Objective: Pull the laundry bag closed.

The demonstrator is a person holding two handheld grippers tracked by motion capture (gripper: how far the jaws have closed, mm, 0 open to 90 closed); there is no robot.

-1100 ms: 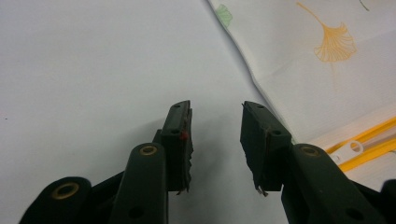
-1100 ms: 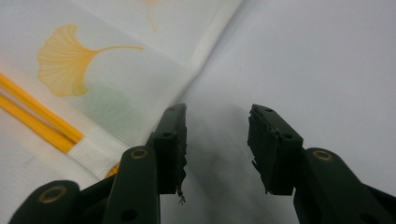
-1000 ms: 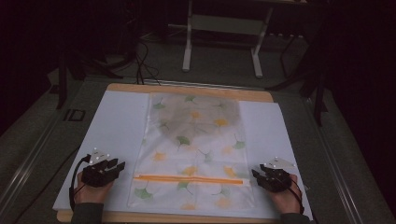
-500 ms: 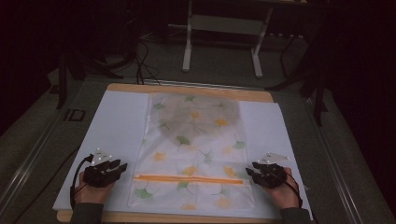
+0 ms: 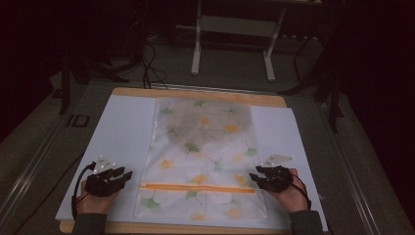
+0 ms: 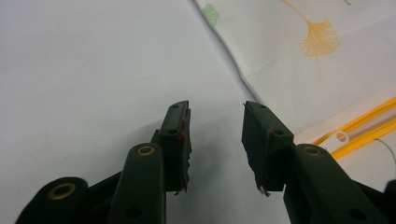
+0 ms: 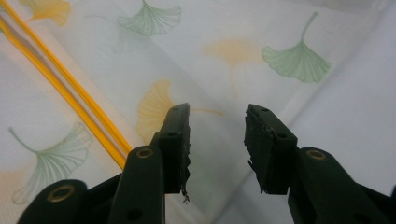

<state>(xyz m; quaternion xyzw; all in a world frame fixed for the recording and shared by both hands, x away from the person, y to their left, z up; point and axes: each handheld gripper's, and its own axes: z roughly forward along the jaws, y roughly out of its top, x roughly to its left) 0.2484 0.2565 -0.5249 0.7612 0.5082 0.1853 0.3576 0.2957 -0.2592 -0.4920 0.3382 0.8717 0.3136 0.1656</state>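
A: What differs from a second ago?
B: The right gripper (image 5: 258, 178) has shifted inward to the ginkgo-print bag's (image 5: 205, 147) right edge.
A: Hand poses?
B: Both rest near the table's (image 5: 122, 127) front edge; the left gripper (image 5: 125, 175) lies just beside the bag's left edge. Both jaw pairs stand spread, empty.

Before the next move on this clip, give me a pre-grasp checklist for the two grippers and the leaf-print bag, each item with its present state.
1. Left gripper open: ok, a gap shows between its fingers.
2. Right gripper open: ok, its fingers stand apart.
3. Nothing held in either gripper: ok.
4. Leaf-print bag lying flat on the white mat: ok.
5. Right gripper at the bag's edge: ok, near the end of the orange zipper.
6. Left gripper at the bag's edge: not ok, it is over the mat, short of the bag.
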